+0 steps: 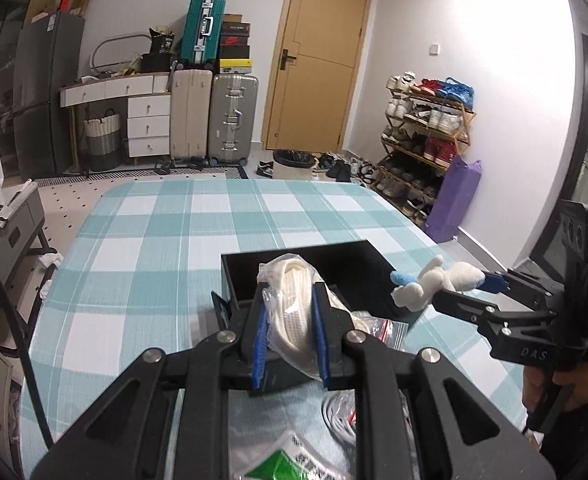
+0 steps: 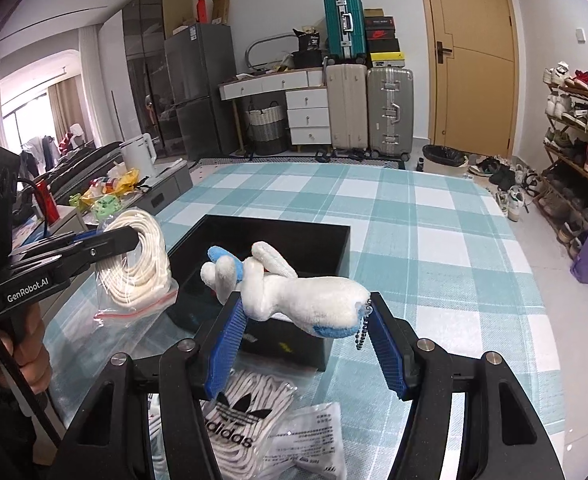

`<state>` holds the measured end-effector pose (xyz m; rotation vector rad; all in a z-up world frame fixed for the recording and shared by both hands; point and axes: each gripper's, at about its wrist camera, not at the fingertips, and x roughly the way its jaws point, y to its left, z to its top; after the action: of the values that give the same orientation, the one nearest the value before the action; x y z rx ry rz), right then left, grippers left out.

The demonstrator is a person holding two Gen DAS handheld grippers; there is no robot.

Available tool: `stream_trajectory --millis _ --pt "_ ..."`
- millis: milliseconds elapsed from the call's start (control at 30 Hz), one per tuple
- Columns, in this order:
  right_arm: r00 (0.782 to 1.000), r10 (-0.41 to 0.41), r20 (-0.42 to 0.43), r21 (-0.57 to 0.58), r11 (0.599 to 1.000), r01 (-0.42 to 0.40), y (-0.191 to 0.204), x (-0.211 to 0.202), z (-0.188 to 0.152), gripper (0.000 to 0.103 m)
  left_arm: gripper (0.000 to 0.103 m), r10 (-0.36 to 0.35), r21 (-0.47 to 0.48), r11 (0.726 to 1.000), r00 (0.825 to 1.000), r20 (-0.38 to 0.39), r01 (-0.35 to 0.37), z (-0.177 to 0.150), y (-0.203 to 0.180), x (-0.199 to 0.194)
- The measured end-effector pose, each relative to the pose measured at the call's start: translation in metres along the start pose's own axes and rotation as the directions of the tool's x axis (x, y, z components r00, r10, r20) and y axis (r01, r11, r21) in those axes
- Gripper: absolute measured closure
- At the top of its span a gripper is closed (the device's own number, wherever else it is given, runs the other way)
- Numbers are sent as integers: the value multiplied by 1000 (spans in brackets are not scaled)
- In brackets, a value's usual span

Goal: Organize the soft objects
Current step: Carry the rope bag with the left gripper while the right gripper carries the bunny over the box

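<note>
the left gripper (image 1: 290,332) is clenching a clear bag of coiled white cord (image 1: 294,312), holding it up over the near edge of the black box (image 1: 357,264), which is sitting open on the teal checked cloth (image 1: 166,240). from the right wrist view that same bag of coiled white cord (image 2: 138,264) is hanging at nine o'clock of the box, its red-striped lower edge dangling above the cloth.

the right gripper (image 2: 305,320) is grasping a white plush toy (image 2: 294,292) with blue patches, its blue pads pressing on the body while the limbs are pointing toward the box at twelve o'clock; a small bead chain (image 2: 362,332) is hanging off its near end. in the left wrist view the toy is hovering at three o'clock of the box, over its right corner.

nearer than the box, at six o'clock, flat packets are lying on the cloth: a bagged white cloth with a black trefoil logo (image 2: 238,420) and a printed white packet (image 2: 313,436). nothing is blocking the box's open top.

beyond the cloth, suitcases (image 1: 214,120) are standing at twelve o'clock beside a tan door (image 1: 317,56), and a shoe rack (image 1: 425,136) is filling two o'clock.
</note>
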<state>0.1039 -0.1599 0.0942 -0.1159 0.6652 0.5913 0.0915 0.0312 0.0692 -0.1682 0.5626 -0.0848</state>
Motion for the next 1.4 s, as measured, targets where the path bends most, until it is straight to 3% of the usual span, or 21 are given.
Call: stream_trajectory --millis 667,1400 --pt "997 -82 -12 -11 997 82 -2 40 25 42 85 64 -36 997 998 21 -63 14 2 43" --pt "992 -120 -46 -74 990 116 7 74 30 42 85 101 41 994 995 -19 -100 7 -13 71"
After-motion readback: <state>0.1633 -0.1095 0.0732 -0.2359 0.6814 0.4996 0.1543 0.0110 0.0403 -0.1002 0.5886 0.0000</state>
